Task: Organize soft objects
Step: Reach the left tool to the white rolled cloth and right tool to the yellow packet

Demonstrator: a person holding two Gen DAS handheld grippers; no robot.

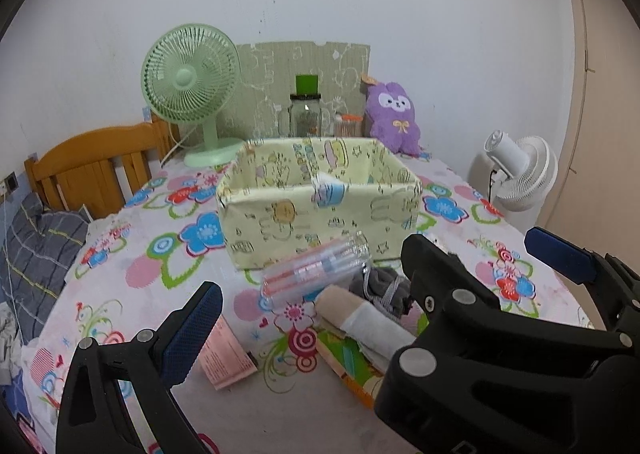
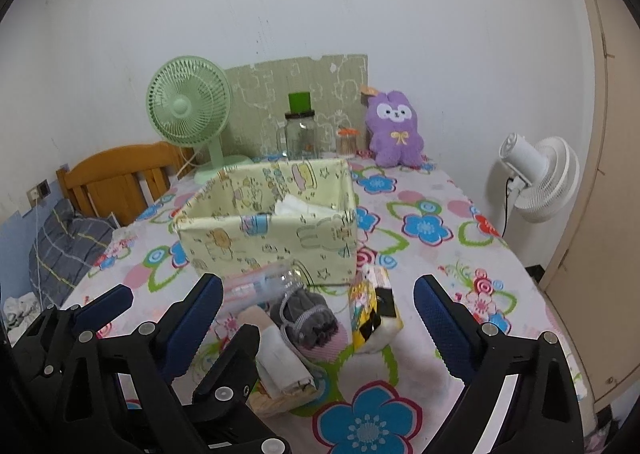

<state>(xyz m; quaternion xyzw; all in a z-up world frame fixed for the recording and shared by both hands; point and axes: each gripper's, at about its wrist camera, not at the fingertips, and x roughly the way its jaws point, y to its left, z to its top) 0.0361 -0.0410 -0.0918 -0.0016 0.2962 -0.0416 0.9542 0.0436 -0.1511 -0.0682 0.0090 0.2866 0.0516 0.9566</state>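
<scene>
**Blue-padded tongs spread over the sock pile**

Fabric stuff sits mid-frame: we see a dark grey rolled sock bundle (image 2: 308, 318) beside a beige-and-white rolled cloth (image 2: 276, 354), just below the pale yellow cartoon-print fabric box (image 2: 280, 242). Our right gripper (image 2: 320, 318) is closing slightly but still wide, pinching nothing. Our left gripper (image 1: 316, 314) is spread too.

Storage box (image 2: 272, 242) contents mostly hidden behind wall; gray socks (image 1: 384, 286) partly hidden behind right hand-held gripper (image 2: 320, 314).
</scene>
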